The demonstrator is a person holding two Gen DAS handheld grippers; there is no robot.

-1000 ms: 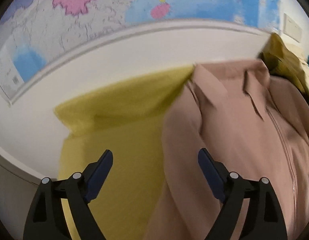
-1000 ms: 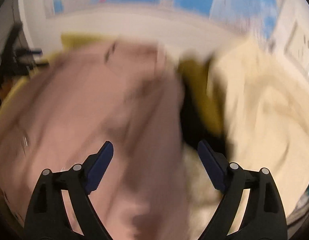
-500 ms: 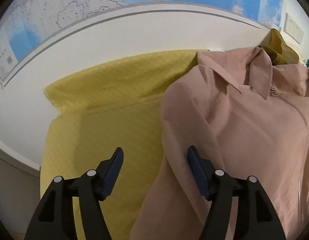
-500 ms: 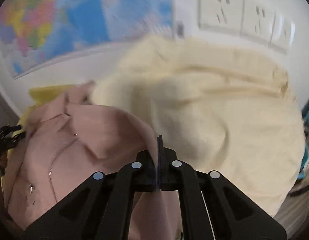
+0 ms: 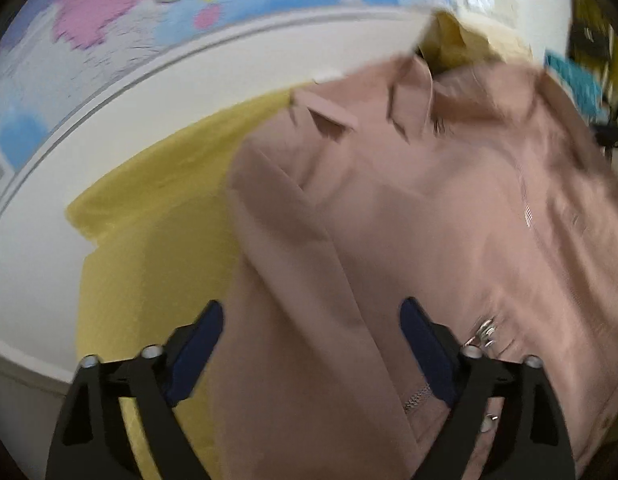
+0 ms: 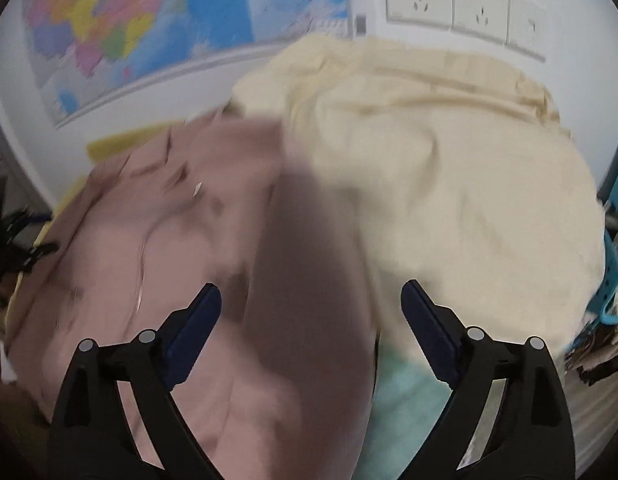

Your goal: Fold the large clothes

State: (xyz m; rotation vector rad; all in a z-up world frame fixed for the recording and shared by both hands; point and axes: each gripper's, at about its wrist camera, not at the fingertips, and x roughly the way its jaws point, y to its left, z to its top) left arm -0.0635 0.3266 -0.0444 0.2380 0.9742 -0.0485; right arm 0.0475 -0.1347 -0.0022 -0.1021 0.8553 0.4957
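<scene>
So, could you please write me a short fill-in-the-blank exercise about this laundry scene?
1. The jacket on the yellow cover is ____ in colour.
2. On the wall hangs a colourful ____.
3. The right gripper has its jaws ____.
4. The wall sockets are above the ____ cloth.

Missing words: pink; map; open; cream

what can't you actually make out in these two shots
- Left wrist view: lower hem of the pink jacket, cut off by the bottom edge and hidden behind the left tongs.
- Right wrist view: what lies under the cream garment; the cloth covers it.
- Right wrist view: jacket detail near the right tongs, lost to motion blur.
- Both views: labels on the wall map, too blurred to read.
</scene>
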